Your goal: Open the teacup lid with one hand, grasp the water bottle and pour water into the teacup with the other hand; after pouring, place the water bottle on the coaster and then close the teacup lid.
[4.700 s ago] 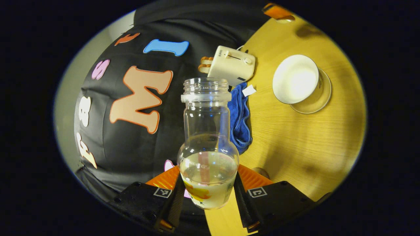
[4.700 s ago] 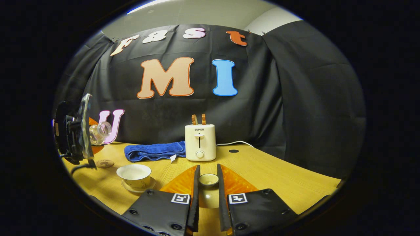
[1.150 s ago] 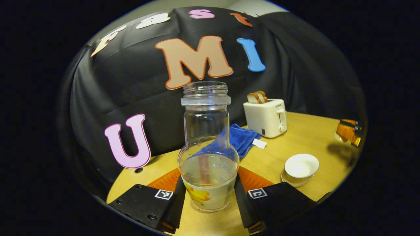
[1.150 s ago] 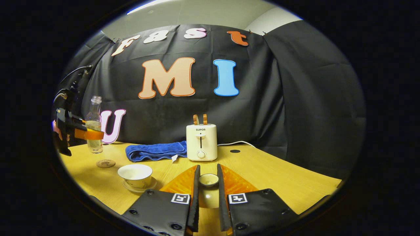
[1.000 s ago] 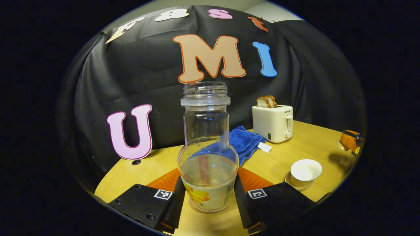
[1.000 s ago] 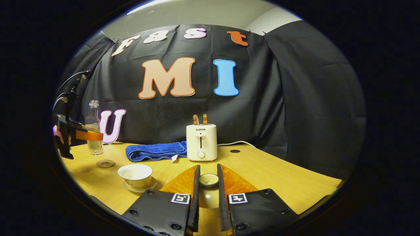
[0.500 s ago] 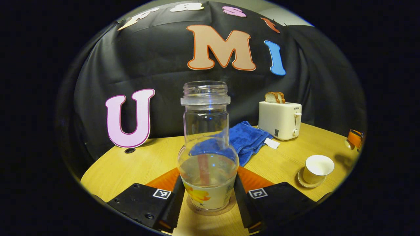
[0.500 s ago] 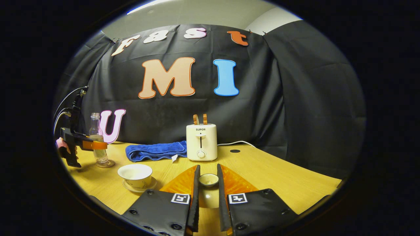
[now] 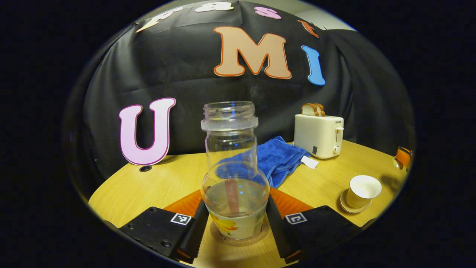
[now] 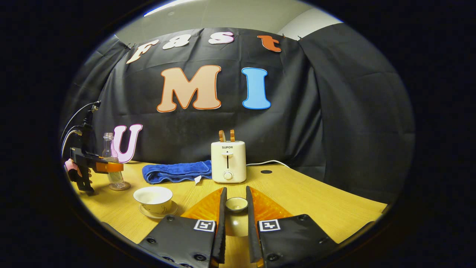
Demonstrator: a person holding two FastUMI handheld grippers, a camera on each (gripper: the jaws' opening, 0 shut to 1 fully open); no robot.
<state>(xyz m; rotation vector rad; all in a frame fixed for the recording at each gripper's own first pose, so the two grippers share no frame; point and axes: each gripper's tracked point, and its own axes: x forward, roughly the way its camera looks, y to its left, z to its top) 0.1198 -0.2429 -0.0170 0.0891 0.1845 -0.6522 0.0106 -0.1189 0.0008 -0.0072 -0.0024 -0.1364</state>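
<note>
A clear water bottle (image 9: pixel 235 175), partly filled, stands upright on the round coaster (image 9: pixel 238 240) on the table. My left gripper (image 9: pixel 236 208) flanks its bulb, and the jaws stand slightly apart from the glass, so it is open. In the right gripper view the bottle (image 10: pixel 111 163) and coaster (image 10: pixel 119 186) sit at the far left. The open white teacup (image 10: pixel 153 199) rests on its saucer to my front left. My right gripper (image 10: pixel 235 197) is shut on the teacup lid (image 10: pixel 237 204), held by its knob low over the table.
A white toaster (image 10: pixel 227 162) with bread stands at the back of the wooden table (image 10: pixel 316 201). A folded blue towel (image 10: pixel 176 171) lies to its left. A person's hand (image 10: pixel 72 169) holds the left gripper.
The bottle went from tilted in the air to upright, then came down onto the coaster. The left jaws have just widened a little. The right gripper and lid have not moved.
</note>
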